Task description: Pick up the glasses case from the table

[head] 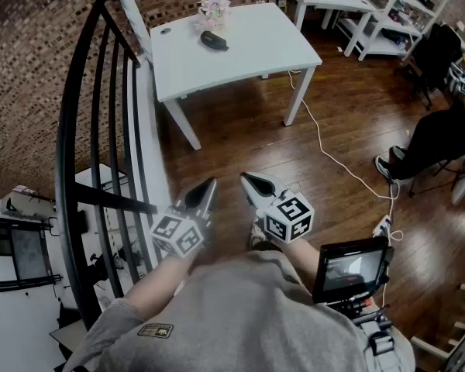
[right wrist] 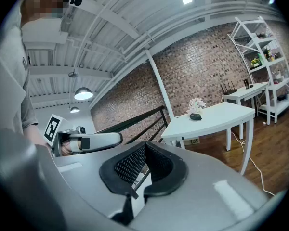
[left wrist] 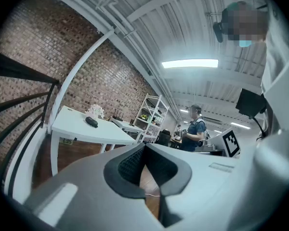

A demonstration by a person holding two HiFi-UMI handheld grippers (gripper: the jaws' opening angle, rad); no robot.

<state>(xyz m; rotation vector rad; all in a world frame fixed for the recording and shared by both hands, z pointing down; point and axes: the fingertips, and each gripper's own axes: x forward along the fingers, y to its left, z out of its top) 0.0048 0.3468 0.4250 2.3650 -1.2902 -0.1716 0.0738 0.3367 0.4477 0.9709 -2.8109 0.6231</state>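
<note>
Far from glasses case (head: pixel 214 41) on table (head: pixel 252 49): L tool (head: pixel 210 184), R tool (head: pixel 246 179) closed, empty.

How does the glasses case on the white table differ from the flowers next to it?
The glasses case is dark; the flowers are pale pink and white. The glasses case lies low and flat, while the flowers stand taller. The flowers sit by the edge nearest the brick wall, the glasses case further in. Both rest close together on the white table.
</note>
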